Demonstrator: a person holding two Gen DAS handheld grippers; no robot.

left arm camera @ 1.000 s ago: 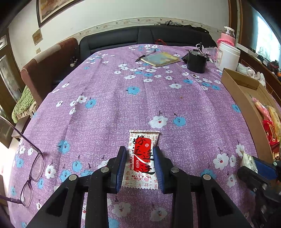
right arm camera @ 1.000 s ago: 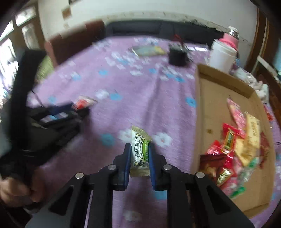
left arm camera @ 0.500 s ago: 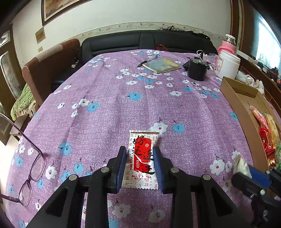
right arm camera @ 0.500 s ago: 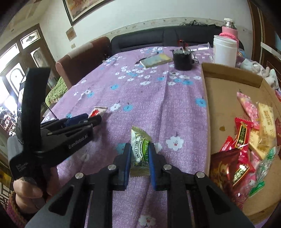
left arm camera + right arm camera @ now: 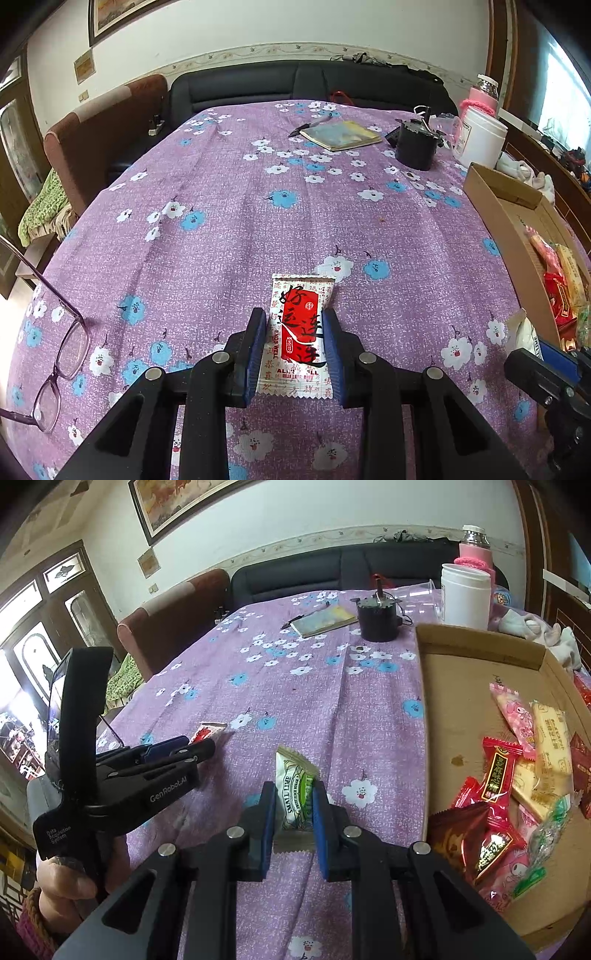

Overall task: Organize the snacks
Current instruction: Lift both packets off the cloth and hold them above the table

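My left gripper (image 5: 294, 325) is shut on a white and red snack packet (image 5: 299, 332), holding it just above the purple flowered tablecloth (image 5: 229, 221). The same gripper (image 5: 195, 747) shows at the left in the right wrist view, with the packet's end (image 5: 208, 731) sticking out past its tips. Between the blue pads of my right gripper (image 5: 293, 797) sits a green and white lime candy packet (image 5: 295, 794), gripped upright. To its right lies a shallow cardboard box (image 5: 443, 686) with several wrapped snacks (image 5: 517, 775) heaped in its near right part.
Folded glasses (image 5: 62, 354) lie at the table's left edge. At the far end stand a notebook with a pen (image 5: 340, 134), a black pot (image 5: 417, 147), a white jar (image 5: 465, 594) and a pink-sleeved bottle (image 5: 474, 550). A sofa and an armchair surround the table. A hand (image 5: 62, 882) holds the left gripper.
The right wrist view swung from a blurred sweep to a steady look at the table; the lime packet stays gripped. The left gripper and its packet have hardly moved.
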